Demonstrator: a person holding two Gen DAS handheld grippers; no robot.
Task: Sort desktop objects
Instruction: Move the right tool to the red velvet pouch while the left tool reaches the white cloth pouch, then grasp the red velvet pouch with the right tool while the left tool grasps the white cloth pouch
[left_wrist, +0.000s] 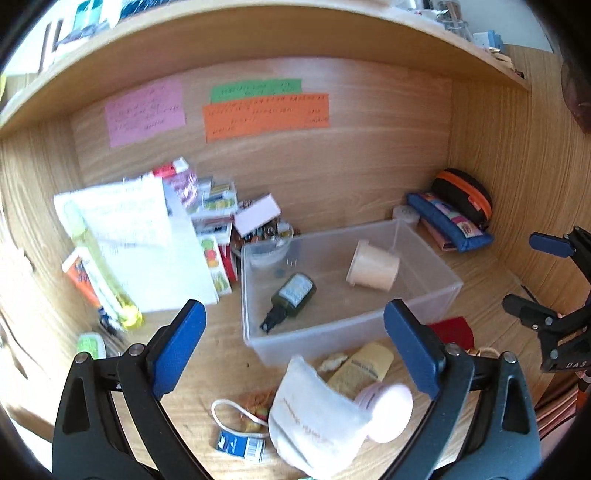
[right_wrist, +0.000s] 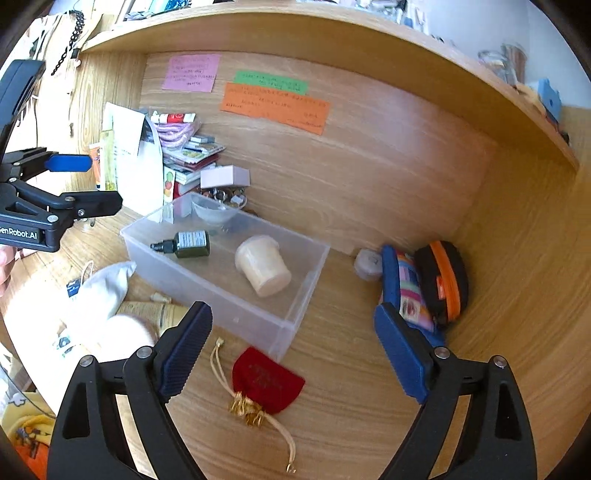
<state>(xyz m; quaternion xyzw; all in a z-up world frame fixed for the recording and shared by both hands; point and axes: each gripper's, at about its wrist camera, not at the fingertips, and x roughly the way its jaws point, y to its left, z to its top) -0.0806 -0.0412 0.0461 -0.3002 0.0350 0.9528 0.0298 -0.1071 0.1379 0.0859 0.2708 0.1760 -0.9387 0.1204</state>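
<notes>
Wooden tabletop (right_wrist: 351, 387) set in a desk alcove, three coloured paper notes (left_wrist: 266, 110) stuck on the far wall.

Your left gripper (left_wrist: 295, 347) has its jaws spread wide, nothing between the blue pads; it hangs over the near edge of the clear plastic bin (left_wrist: 354, 328). Below it lie a white cloth pouch (left_wrist: 314, 417), a pink round item (left_wrist: 388, 410) and a yellowish tube (left_wrist: 364, 367), all blurred.

Your right gripper (right_wrist: 291, 345) also has jaws wide apart and grips nothing. A red drawstring pouch (right_wrist: 267, 380) lies on the tabletop between its pads, just near of the bin's corner, not touched.

Inside the bin: a dark green dropper bottle (right_wrist: 184, 244) on its side at the left, a cream cup (right_wrist: 264, 266) tipped over at the right, well apart.

A black and orange zip case (right_wrist: 443, 280) and a blue patterned pouch (right_wrist: 404, 291) sit in the far right corner; your right pad covers part of the pouch.

Stacked boxes and papers (left_wrist: 147, 236) at far left are motion-blurred; labels unreadable. Note text illegible too.
</notes>
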